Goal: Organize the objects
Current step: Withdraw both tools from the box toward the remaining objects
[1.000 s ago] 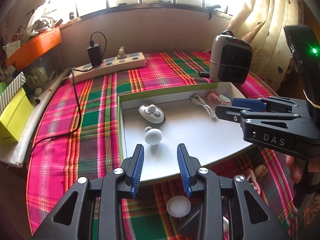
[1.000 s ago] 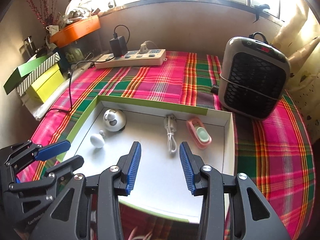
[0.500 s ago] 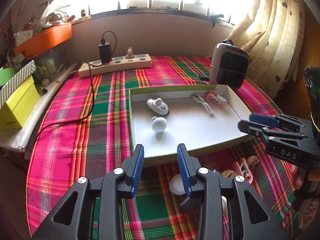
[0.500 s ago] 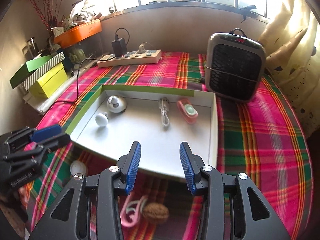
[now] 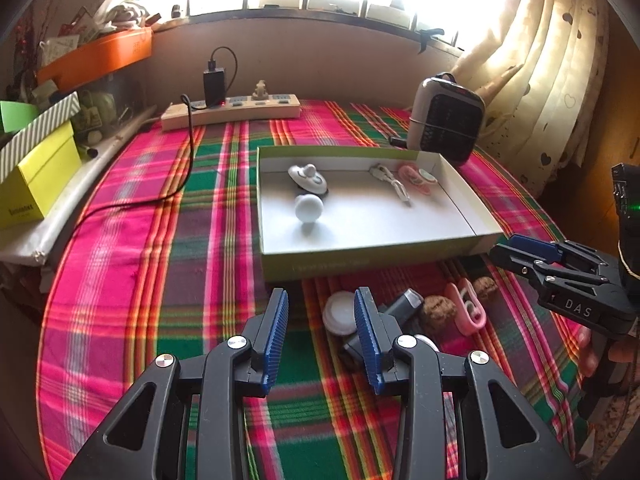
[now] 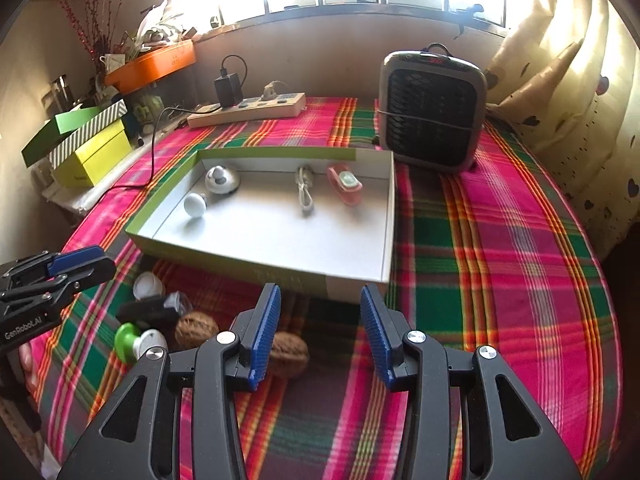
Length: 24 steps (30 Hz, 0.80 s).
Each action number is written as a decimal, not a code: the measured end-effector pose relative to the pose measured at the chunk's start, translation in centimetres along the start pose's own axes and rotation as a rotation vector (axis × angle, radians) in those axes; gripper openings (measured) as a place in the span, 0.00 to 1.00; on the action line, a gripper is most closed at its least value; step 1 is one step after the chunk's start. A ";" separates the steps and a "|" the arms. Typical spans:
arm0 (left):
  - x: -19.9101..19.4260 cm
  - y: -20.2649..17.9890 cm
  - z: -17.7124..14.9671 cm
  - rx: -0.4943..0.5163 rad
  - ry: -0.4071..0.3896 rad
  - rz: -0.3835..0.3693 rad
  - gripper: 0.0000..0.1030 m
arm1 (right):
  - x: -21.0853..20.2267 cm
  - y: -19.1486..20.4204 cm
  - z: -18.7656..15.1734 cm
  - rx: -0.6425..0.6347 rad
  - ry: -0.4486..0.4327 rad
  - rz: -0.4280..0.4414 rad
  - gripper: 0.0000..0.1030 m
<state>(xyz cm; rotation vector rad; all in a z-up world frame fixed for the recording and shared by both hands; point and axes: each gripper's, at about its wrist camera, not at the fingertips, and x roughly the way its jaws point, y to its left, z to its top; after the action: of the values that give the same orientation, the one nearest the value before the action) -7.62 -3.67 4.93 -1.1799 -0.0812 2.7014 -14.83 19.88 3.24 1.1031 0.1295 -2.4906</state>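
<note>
1. Between picks: left gripper (image 5: pixel 321 334) part-open, empty; right gripper (image 6: pixel 320 334) empty, jaws opening.
2. Loose walnut (image 6: pixel 289 354), white cap (image 5: pixel 340 314), pink clip (image 5: pixel 466 310) at box (image 5: pixel 360 264)'s 6 o'clock.
3. Next: centre jaws over walnut, close, lift into box.

Woven plaid cloth (image 6: pixel 500 240); matt cardboard tray (image 6: pixel 280 268); wrinkled walnut (image 6: pixel 290 354).

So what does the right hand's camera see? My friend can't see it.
A shallow box on a plaid cloth holds four small things. The right gripper hangs empty before it, jaws opening, with two walnuts lying loose nearby.
</note>
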 end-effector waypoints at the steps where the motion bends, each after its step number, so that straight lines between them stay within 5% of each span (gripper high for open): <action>1: -0.1 -0.1 -0.2 0.001 0.000 -0.007 0.32 | 0.0 -0.1 -0.2 0.002 0.003 0.002 0.44; 24: -1.0 -1.9 -2.4 0.000 0.039 -0.040 0.39 | 0.6 0.7 -2.9 -0.068 0.047 0.057 0.49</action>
<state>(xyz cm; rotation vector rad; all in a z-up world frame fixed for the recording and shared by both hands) -4.90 -2.11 4.21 -1.2176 -0.0978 2.6426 -12.90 19.71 0.84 1.1224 0.1923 -2.3930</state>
